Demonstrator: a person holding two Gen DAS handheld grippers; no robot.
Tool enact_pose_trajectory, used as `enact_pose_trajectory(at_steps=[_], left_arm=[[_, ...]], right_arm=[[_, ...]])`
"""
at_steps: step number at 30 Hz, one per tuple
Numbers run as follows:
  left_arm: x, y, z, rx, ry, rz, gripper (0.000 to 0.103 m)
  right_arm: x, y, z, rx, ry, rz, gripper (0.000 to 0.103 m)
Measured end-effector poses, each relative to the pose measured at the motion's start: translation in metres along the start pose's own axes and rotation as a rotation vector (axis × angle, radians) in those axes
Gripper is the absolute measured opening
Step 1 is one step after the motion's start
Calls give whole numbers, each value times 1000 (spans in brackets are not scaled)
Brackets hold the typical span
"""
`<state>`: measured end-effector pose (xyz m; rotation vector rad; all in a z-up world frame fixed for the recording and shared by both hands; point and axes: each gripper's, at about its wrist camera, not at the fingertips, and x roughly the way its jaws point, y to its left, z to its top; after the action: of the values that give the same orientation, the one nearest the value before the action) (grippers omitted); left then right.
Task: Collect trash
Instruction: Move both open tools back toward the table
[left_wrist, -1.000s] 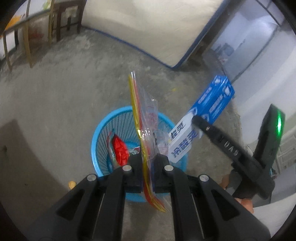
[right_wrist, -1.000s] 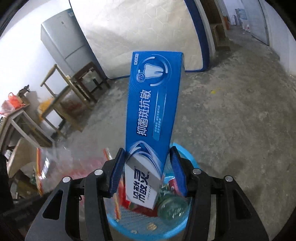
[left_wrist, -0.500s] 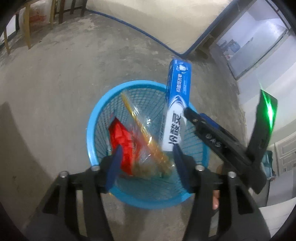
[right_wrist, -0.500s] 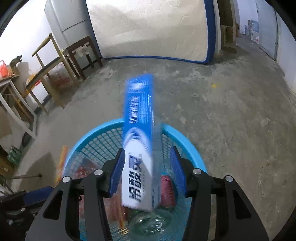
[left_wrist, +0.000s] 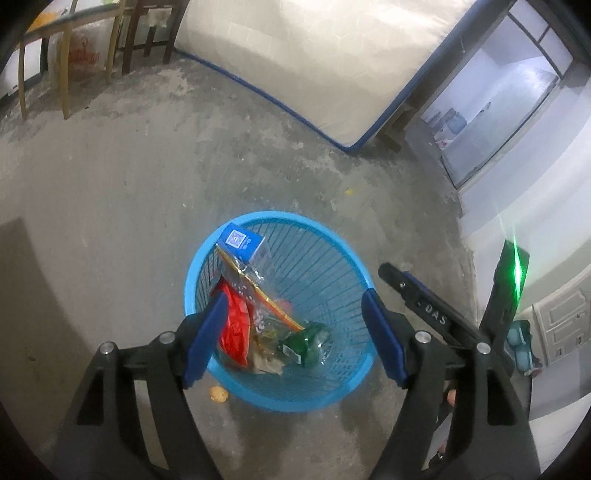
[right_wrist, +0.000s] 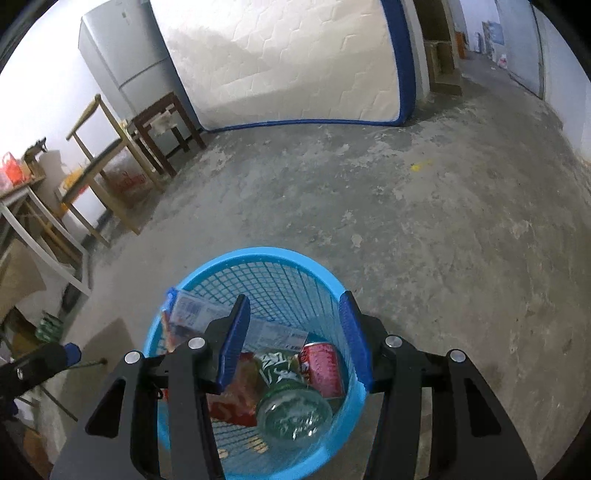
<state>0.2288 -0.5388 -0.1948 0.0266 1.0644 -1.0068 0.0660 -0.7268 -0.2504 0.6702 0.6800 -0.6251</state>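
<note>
Blue basket (left_wrist: 325, 384) on concrete floor: toothpaste box (left_wrist: 242, 245), plastic bag (left_wrist: 258, 295) inside; left gripper (left_wrist: 295, 332) just opened, right gripper (right_wrist: 291, 339) released, both empty above.

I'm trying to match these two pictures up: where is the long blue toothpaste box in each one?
Left wrist view: the long blue toothpaste box leans against the upper-left inner wall of the blue plastic mesh basket.
Right wrist view: the box lies at the basket's left side, partly behind a finger.
Shared landmark: the basket.

Glossy blue plastic mesh basket (left_wrist: 334, 397) on rough concrete floor (left_wrist: 129, 192); inside, crinkly clear plastic bag (left_wrist: 258, 295).
</note>
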Motion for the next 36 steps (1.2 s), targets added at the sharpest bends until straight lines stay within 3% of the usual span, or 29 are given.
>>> enact_pose_trajectory(at_steps=[6,8,14,20,24,28,33,36], left_arm=[[-42,-25,-5,24,5,-44,72],[-69,-40,-12,57,0,-74,74],[-160,-78,-40,187,-37,-135,82],[-252,-78,-71,206,-104,-122,84],[-314,-63,-91,220,-209,-40,84],[-371,-37,-116,196,-308,63,84],[-434,6,-151,89,-383,164,88],[-468,32,-174,17,-424,227,89]], right_arm=[[-51,-8,-23,47,-4,44,50],[-74,-8,-33,52,-10,53,59],[-136,-1,-64,71,-10,87,69],[-190,29,-68,15,-41,109,82],[-227,69,-57,-56,-69,120,83],[-255,127,-47,-158,-69,184,88],[-288,234,-51,-382,-69,249,97],[-296,301,-65,-543,-62,180,97]])
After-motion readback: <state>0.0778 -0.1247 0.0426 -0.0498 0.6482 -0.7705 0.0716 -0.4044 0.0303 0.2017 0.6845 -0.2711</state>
